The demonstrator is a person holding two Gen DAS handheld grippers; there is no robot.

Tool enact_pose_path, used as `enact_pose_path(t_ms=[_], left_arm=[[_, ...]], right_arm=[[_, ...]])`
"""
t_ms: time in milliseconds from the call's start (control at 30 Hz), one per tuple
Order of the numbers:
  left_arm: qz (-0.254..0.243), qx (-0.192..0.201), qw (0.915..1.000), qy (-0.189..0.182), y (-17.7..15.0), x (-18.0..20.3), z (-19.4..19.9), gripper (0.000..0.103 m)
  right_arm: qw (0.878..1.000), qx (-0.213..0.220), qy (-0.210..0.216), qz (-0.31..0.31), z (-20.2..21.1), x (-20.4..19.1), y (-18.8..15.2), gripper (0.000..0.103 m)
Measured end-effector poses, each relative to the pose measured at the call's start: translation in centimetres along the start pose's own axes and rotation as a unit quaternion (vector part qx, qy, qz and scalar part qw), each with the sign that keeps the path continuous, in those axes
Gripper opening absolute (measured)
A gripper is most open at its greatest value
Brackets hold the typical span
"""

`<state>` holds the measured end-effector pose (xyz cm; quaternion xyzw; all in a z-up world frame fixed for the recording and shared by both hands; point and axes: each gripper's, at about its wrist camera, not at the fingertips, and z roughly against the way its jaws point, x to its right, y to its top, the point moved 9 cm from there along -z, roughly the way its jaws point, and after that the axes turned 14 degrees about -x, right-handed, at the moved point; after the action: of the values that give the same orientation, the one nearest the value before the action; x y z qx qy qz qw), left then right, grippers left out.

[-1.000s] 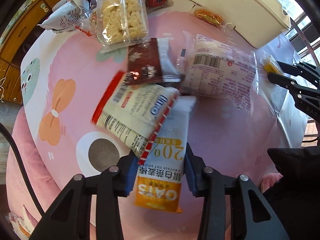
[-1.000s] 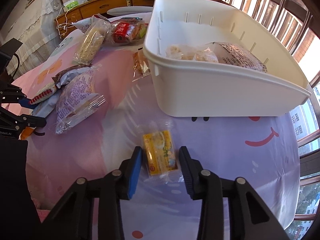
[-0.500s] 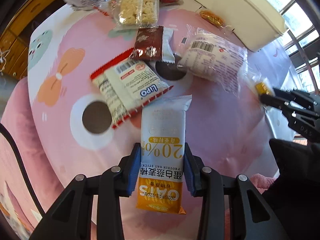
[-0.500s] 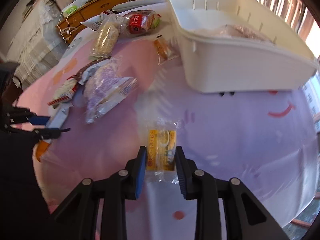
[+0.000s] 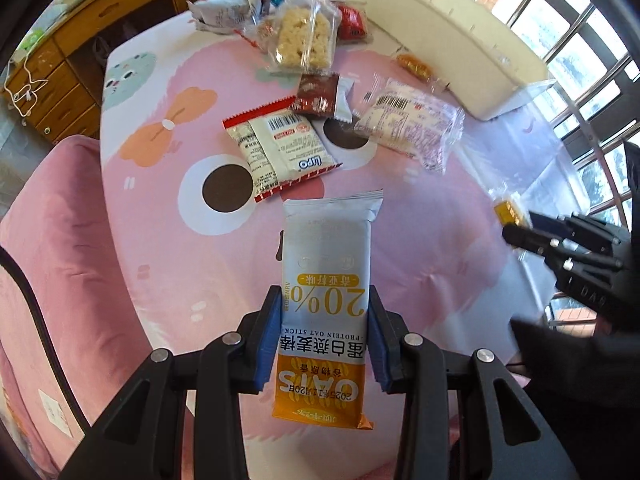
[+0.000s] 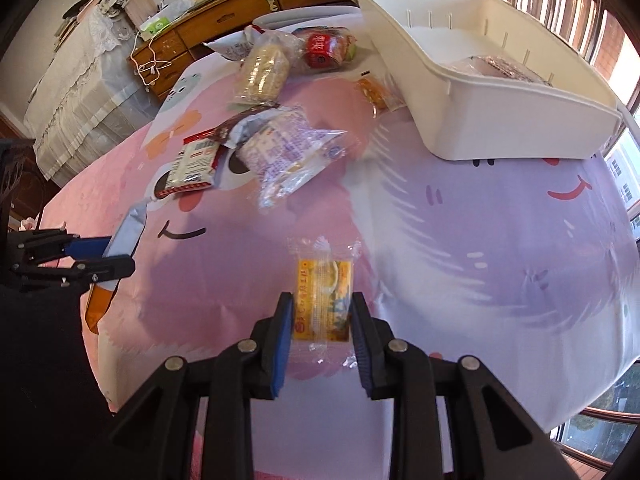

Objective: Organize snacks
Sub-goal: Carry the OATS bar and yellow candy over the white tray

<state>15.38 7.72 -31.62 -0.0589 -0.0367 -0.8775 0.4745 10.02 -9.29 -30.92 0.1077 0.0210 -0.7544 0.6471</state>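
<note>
Pink table cloth (image 5: 168, 264) shows loose snacks at 12 o'clock; left gripper (image 5: 325, 344) lifted its oat bar (image 5: 325, 280) clear, right gripper (image 6: 322, 324) grips yellow packet (image 6: 322, 300).

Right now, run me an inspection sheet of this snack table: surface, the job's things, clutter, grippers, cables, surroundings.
Surface: cartoon tablecloth covering the table.
Job's things: white bin with some packets inside; oat bar and yellow packet held; loose snack packets on the cloth.
Clutter: nothing seen beyond the snacks.
Grippers: left gripper shut on the oat bar; right gripper shut on the yellow packet.
Cables: white cord hanging over the wooden cabinet.
Surroundings: barred window, pink cushion.
</note>
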Motion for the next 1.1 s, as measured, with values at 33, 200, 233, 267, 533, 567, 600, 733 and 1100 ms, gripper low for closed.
enact_pose_path(t_ms=[33,200,233,267,533,567,600,733,1100], left_arm=[[0.001,0.006,1.0,-0.003,0.2,0.1,0.4,0.037],[0.003,0.035,0.9992,-0.018,1.3,1.5,2.6,0.037],[0.003,0.041,0.9989,-0.022,1.5,1.8,3.1,0.037],[0.002,0.048,0.9986,-0.025,1.6,2.2,3.7,0.037],[-0.009,0.089,0.9957,-0.026,3.5,5.6,7.9,0.037],[-0.008,0.094,0.9952,-0.027,3.9,6.1,8.4,0.037],[-0.006,0.098,0.9948,-0.027,4.1,6.5,8.8,0.037],[0.006,0.126,0.9911,-0.044,5.7,8.7,11.1,0.037],[0.037,0.167,0.9845,-0.036,11.8,14.6,14.2,0.037]], right_arm=[[1.0,0.003,-0.003,0.005,0.3,-0.3,-0.2,0.028],[0.999,0.018,-0.012,0.024,1.8,-1.5,-0.4,0.028],[0.999,0.022,-0.013,0.03,2.2,-1.7,-0.3,0.028],[0.999,0.026,-0.014,0.035,2.5,-1.8,-0.3,0.028],[0.998,0.047,0.013,0.044,5.2,-1.8,0.9,0.028],[0.998,0.05,0.019,0.045,5.6,-1.7,1.2,0.028],[0.997,0.052,0.025,0.047,5.9,-1.5,1.5,0.028],[0.995,0.062,0.039,0.064,7.7,-0.4,3.0,0.028],[0.99,0.088,0.051,0.096,12.0,5.6,7.7,0.028]])
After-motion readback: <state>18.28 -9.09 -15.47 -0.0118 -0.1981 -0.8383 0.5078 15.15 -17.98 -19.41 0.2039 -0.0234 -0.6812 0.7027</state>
